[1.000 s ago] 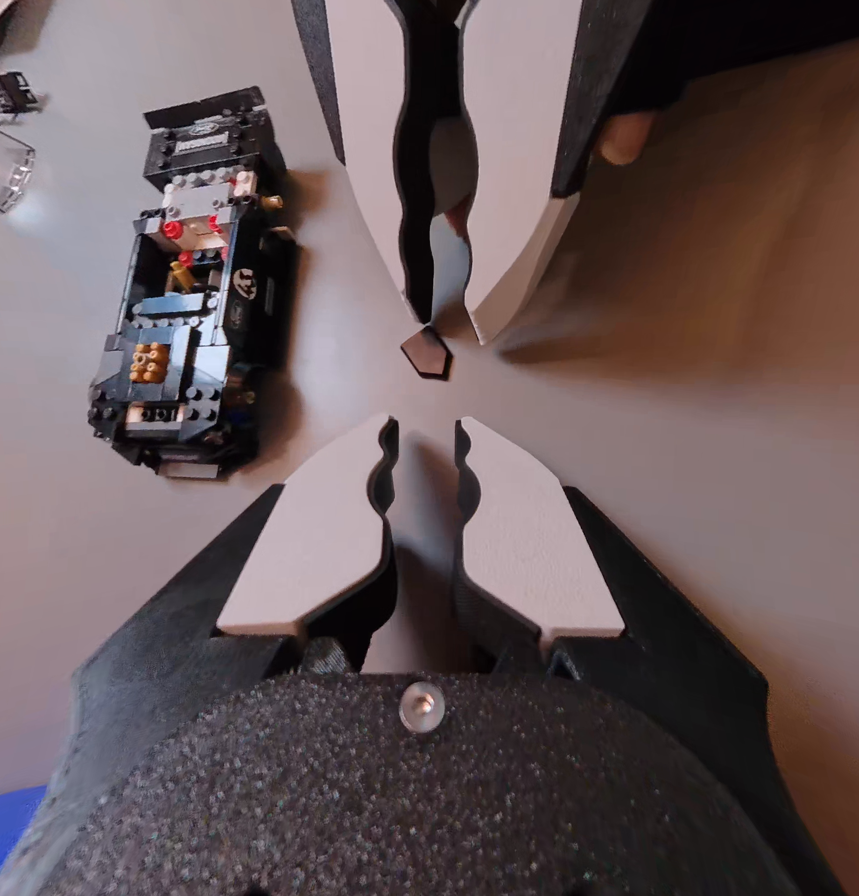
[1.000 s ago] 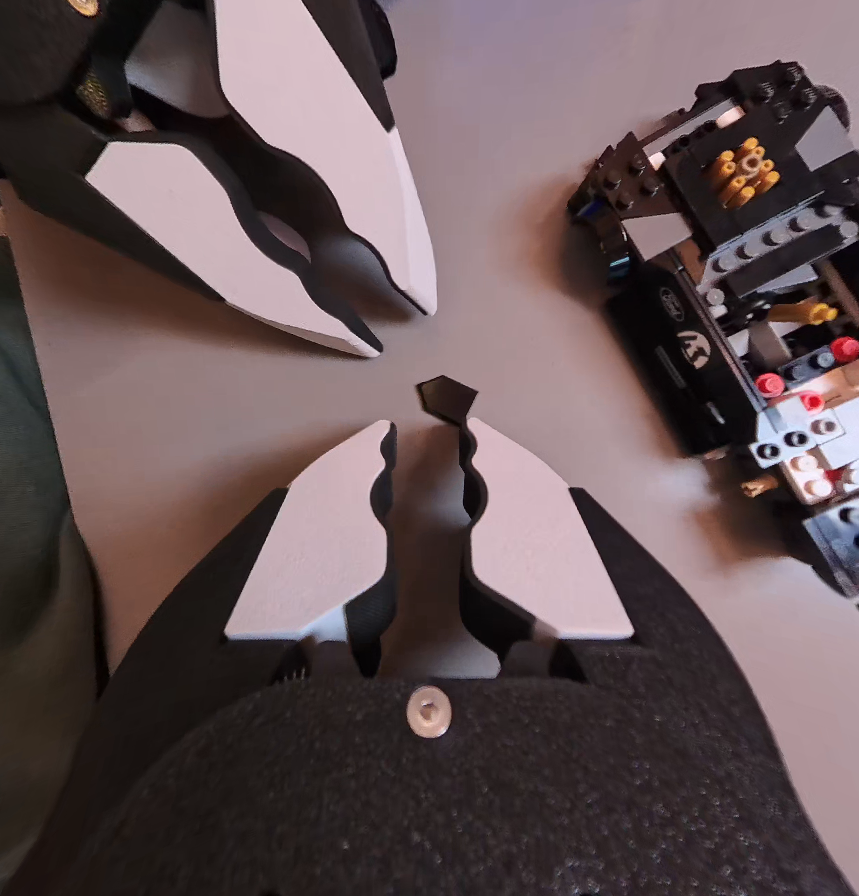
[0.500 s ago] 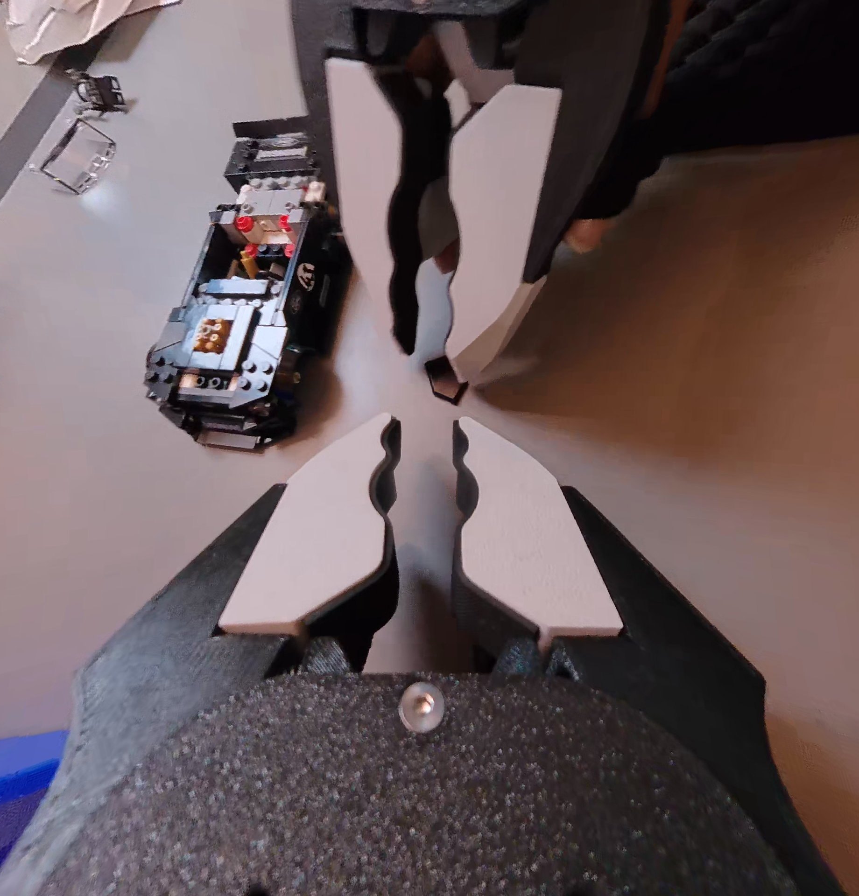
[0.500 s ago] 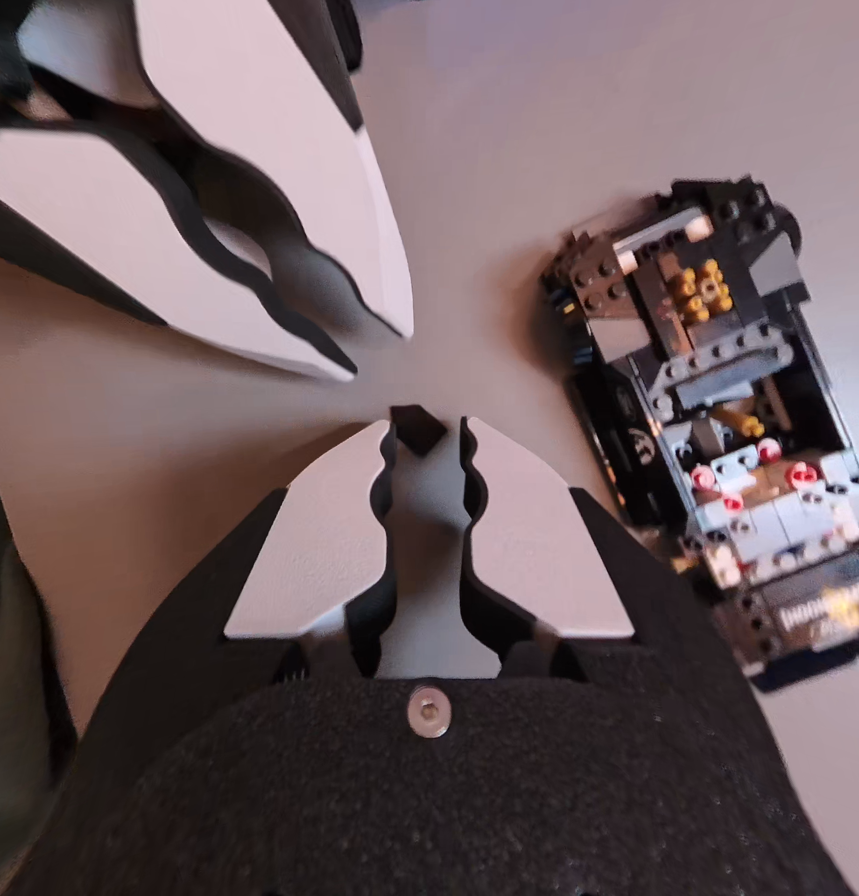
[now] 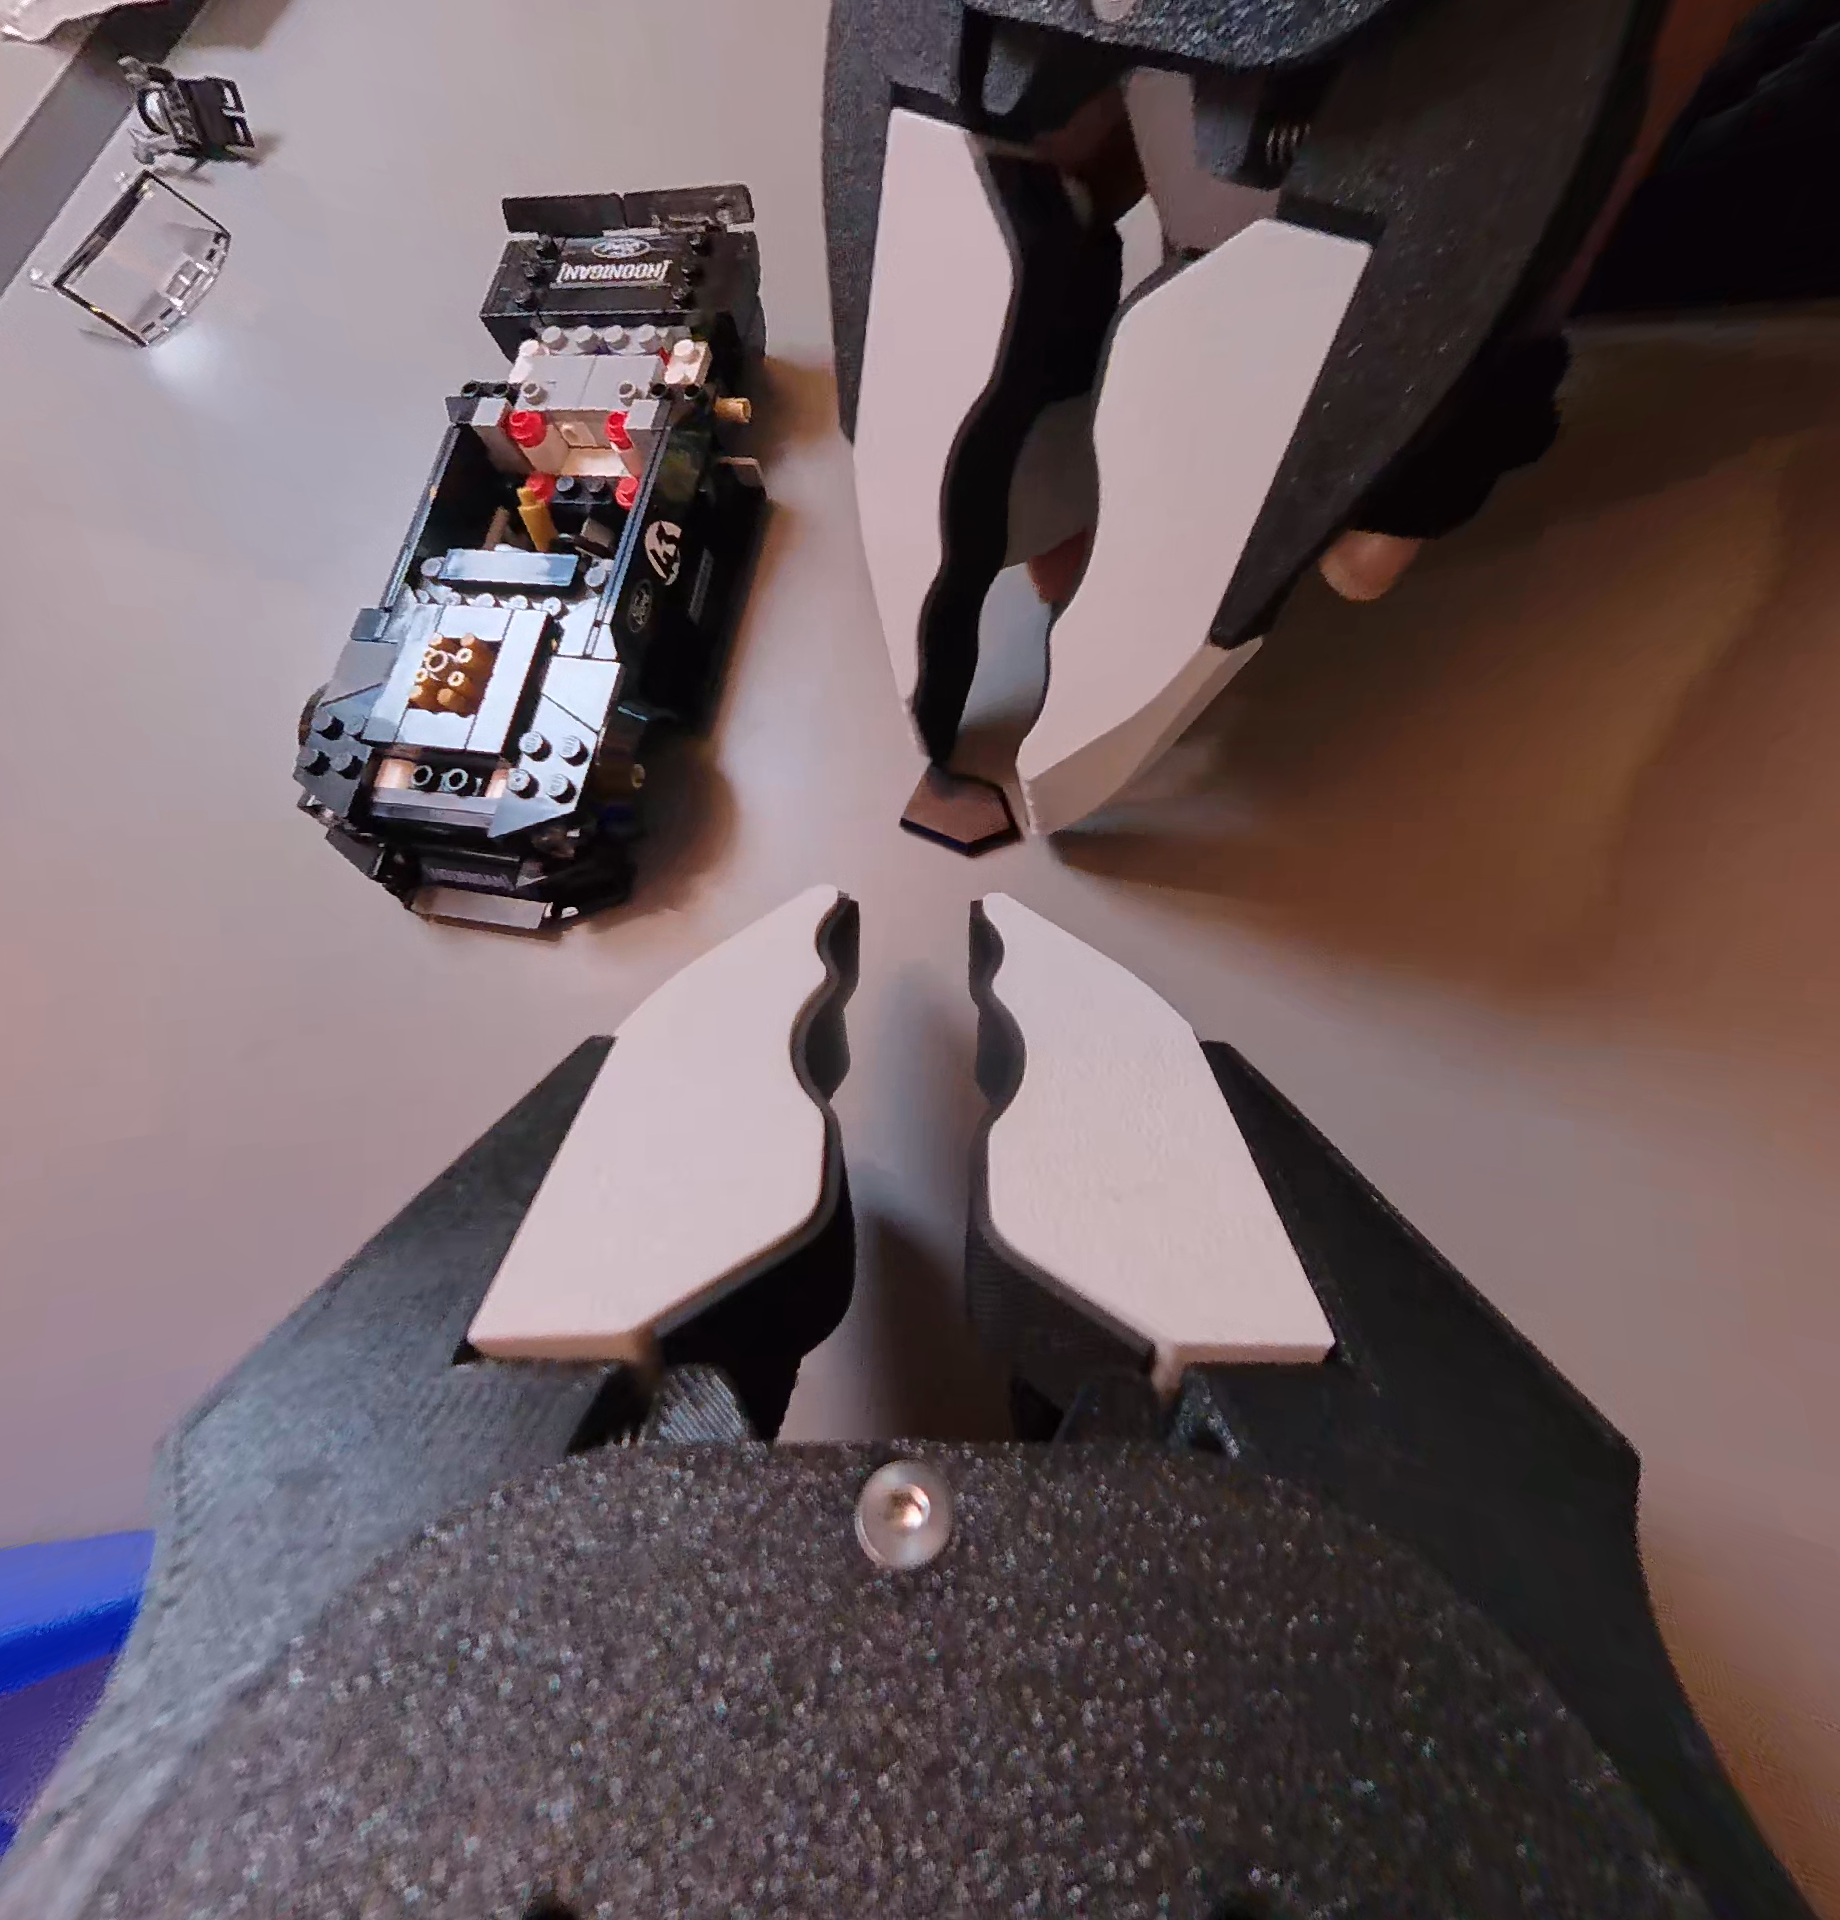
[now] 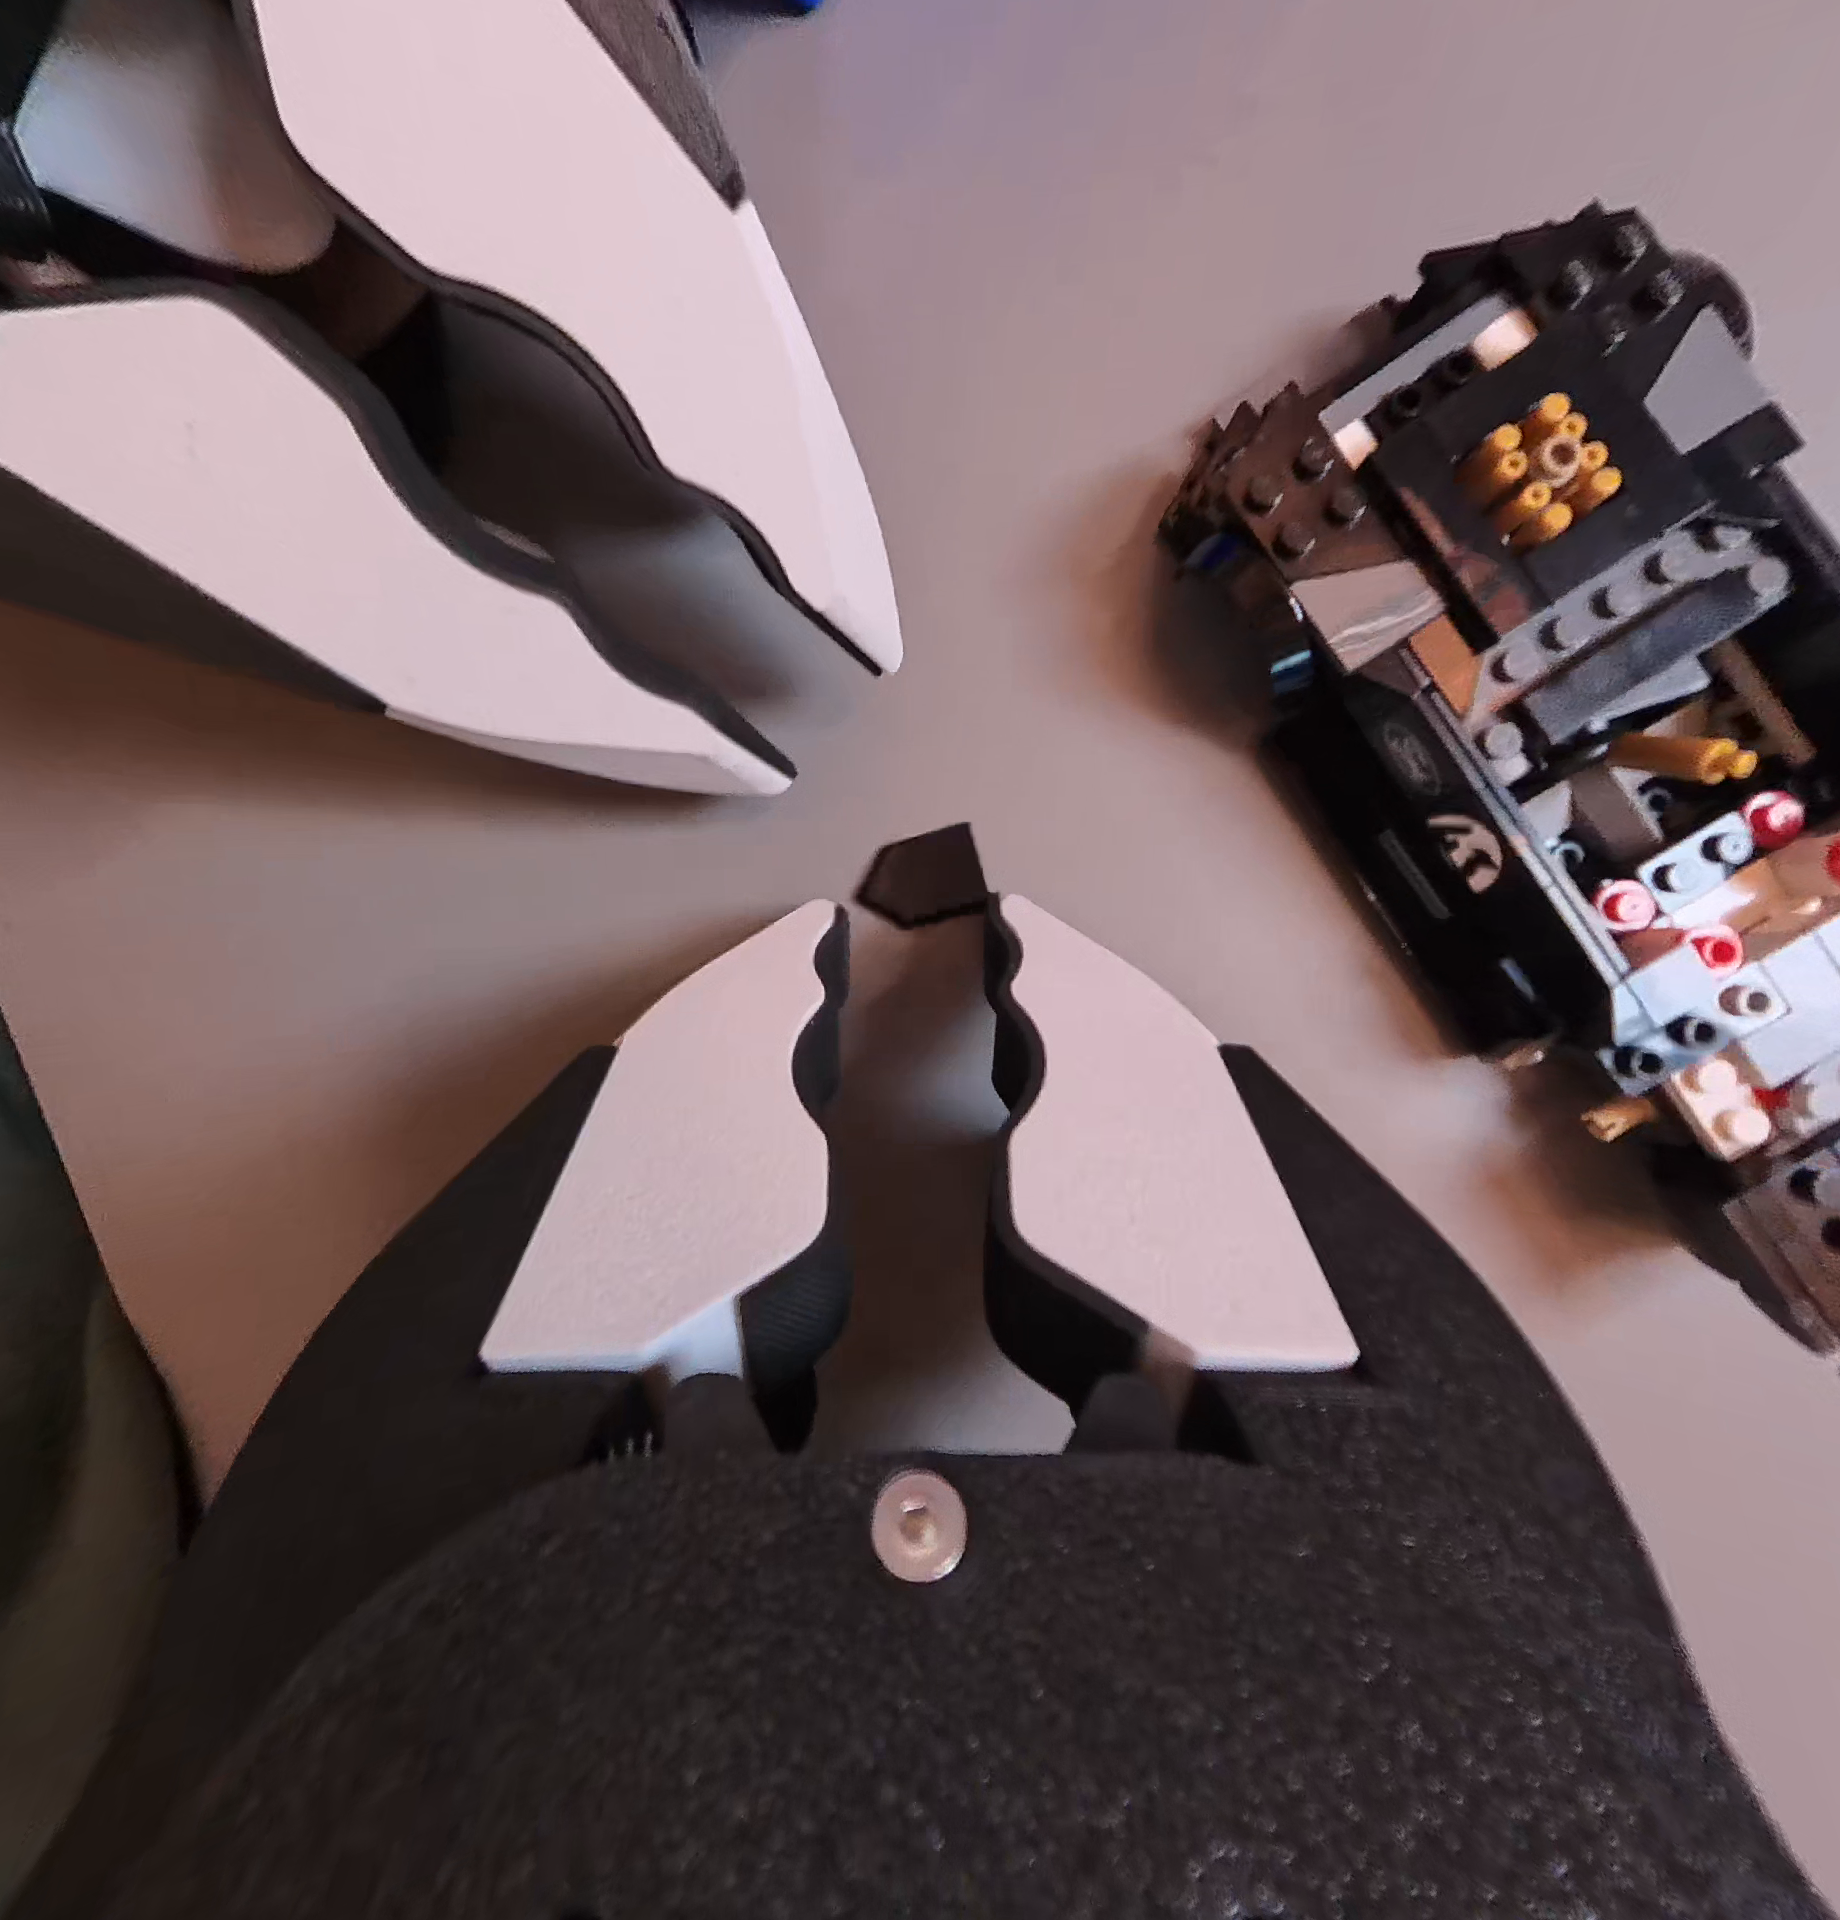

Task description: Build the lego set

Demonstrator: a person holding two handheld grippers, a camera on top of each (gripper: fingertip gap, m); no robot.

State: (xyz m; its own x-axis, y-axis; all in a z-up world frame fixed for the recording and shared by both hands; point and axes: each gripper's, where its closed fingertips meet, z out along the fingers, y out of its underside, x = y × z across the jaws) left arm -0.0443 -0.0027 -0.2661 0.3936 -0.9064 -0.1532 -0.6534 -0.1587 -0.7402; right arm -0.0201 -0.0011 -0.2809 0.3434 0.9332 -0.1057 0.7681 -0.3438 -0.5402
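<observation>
Resting on the grey worktop (image 5: 220,1039) are one partly built lego car (image 5: 526,634), one small black pentagonal piece (image 5: 960,818), one clear block (image 5: 137,260) and one small black part (image 5: 191,109). Two tools face each other across the black piece. The left tool (image 5: 908,906) is parted and empty, just short of the piece. The right tool (image 6: 916,902) is parted too, its tips at either side of the piece; whether they touch it cannot be told. The car is black with grey plates, red studs and a gold cluster, roof open. Only the left wrist view shows the clear block, the small black part, a blue object (image 5: 33,1621) and a gloved hand (image 5: 1415,488).
</observation>
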